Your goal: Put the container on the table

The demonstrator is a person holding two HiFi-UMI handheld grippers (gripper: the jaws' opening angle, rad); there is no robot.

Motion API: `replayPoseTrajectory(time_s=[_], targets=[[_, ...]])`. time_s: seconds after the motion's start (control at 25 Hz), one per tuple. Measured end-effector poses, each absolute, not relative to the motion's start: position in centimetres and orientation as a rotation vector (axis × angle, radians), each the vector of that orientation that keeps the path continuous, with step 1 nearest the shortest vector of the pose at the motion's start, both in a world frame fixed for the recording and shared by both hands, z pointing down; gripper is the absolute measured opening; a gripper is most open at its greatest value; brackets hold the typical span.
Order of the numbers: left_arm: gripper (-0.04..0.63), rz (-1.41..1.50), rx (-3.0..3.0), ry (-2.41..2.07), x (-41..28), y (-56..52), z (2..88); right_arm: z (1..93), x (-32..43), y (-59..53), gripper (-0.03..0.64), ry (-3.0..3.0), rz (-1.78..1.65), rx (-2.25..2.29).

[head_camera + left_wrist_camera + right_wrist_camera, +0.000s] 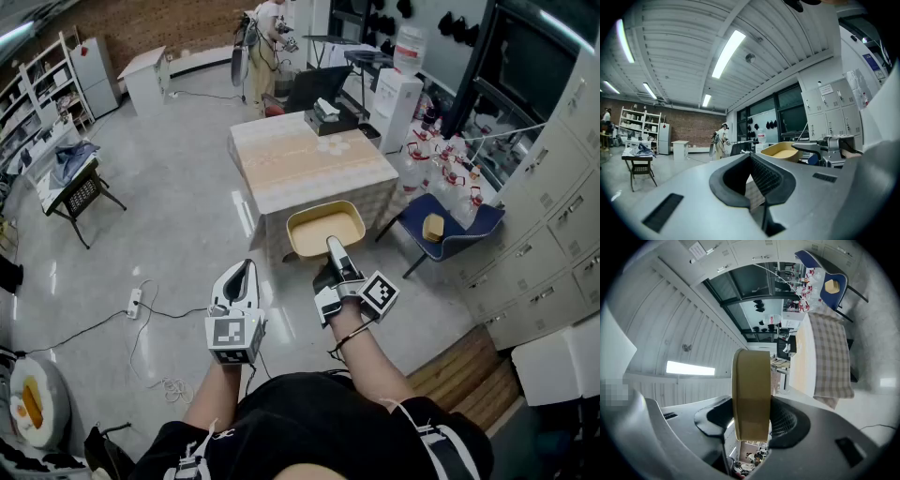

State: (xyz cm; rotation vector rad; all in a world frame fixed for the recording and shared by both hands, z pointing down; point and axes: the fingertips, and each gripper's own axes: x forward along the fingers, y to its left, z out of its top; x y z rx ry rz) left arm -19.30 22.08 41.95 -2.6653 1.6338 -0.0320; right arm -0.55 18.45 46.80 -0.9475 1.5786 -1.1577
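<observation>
A shallow yellow container (325, 230) hangs in the air just off the near edge of the table (314, 159), which has a pale wooden top and a checked cloth. My right gripper (333, 246) is shut on the container's near rim. In the right gripper view that rim (751, 390) stands on edge between the pads of the right gripper (752, 401), with the table (806, 357) beyond. My left gripper (247, 265) is lower left of the container, over the floor, shut and holding nothing. The left gripper view shows its closed jaws (751, 157) and the container (780, 151) to the right.
A blue chair (448, 230) with a yellow item stands right of the table, with cabinets (544, 234) behind it. A dark box (328, 114) sits on the table's far corner. A power strip (134, 300) and its cable lie on the floor at left. A person (267, 47) stands far back.
</observation>
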Motion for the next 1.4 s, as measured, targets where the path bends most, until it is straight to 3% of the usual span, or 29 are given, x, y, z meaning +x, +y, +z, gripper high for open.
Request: replayPoseTrajectory(time_s=[1.0, 1.4], targets=[[0.012, -0.124, -2.757, 1.492, -21.5, 22.3, 43.4, 46.9, -3.7, 18.3, 0.244, 1.531, -1.104, -0.949], [0.012, -0.13, -2.783, 1.458, -21.9, 17.1, 45.2, 48.0, -4.8, 13.3, 0.244, 1.542, -1.09, -0.962]])
